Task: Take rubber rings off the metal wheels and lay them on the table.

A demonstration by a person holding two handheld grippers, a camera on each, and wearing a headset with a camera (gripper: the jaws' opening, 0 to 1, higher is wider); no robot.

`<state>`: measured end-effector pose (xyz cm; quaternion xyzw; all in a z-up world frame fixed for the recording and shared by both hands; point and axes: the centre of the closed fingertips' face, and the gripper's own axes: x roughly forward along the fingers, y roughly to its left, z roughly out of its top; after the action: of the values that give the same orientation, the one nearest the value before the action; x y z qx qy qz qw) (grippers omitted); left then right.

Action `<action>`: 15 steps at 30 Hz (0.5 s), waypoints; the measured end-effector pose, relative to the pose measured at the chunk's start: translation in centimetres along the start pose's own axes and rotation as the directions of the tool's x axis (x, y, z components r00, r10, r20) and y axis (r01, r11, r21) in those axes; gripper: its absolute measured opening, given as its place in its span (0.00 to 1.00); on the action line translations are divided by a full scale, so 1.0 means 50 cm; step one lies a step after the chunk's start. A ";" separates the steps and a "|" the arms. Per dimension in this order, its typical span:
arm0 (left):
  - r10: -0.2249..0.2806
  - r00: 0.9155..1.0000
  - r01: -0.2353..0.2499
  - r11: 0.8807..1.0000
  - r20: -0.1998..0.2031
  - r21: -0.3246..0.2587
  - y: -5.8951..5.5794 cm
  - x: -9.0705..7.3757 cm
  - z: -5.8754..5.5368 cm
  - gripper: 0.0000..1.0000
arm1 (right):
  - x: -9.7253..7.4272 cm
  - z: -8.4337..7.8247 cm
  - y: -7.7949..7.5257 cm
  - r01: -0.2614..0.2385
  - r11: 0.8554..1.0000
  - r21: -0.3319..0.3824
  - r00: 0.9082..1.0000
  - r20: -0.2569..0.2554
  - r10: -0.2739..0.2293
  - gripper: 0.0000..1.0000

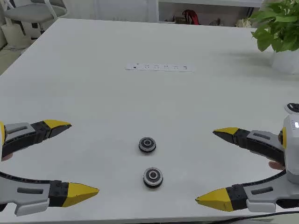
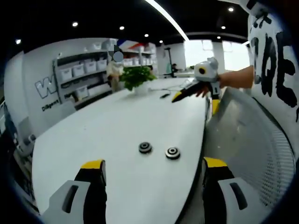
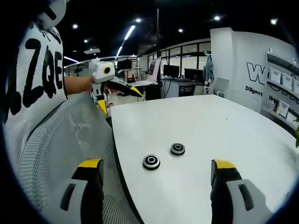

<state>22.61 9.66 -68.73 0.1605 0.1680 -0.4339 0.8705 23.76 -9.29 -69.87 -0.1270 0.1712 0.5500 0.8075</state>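
Claws are both hanging wide open, gripping nothing: left gripper (image 1: 84, 157) lower left, right gripper (image 1: 205, 166) lower right. Far wheel (image 1: 147, 144) and near wheel (image 1: 153, 177) are sitting lower centre on the table (image 1: 93, 93), rubber rings on. Wall sign (image 3: 256, 87) is showing "Diligent".

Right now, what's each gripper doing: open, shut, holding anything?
Left yellow-tipped gripper: open, holding nothing.
Right yellow-tipped gripper: open, holding nothing.
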 end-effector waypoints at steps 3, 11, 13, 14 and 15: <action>0.000 1.000 0.000 1.000 -0.001 -0.004 0.000 -0.001 0.000 0.86 | 0.001 0.001 0.000 0.000 1.000 -0.002 1.000 0.000 0.000 0.93; 0.014 1.000 -0.014 1.000 0.001 -0.004 0.004 -0.006 0.005 0.87 | 0.002 0.003 0.002 -0.001 1.000 -0.005 1.000 0.003 0.001 0.93; 0.016 1.000 -0.016 1.000 0.003 -0.002 0.004 -0.008 0.007 0.87 | 0.002 0.003 0.003 -0.001 1.000 -0.006 1.000 0.003 0.001 0.93; 0.018 1.000 -0.018 1.000 0.003 -0.003 0.004 -0.009 0.007 0.87 | 0.002 0.003 0.003 -0.002 1.000 -0.006 1.000 0.003 0.002 0.93; 0.019 1.000 -0.019 1.000 0.003 -0.003 0.004 -0.009 0.008 0.87 | 0.002 0.003 0.004 -0.002 1.000 -0.006 1.000 0.002 0.002 0.93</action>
<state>22.56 9.95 -68.16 0.1599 0.1657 -0.4258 0.8750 23.65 -9.07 -69.78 -0.1285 0.1690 0.5515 0.8067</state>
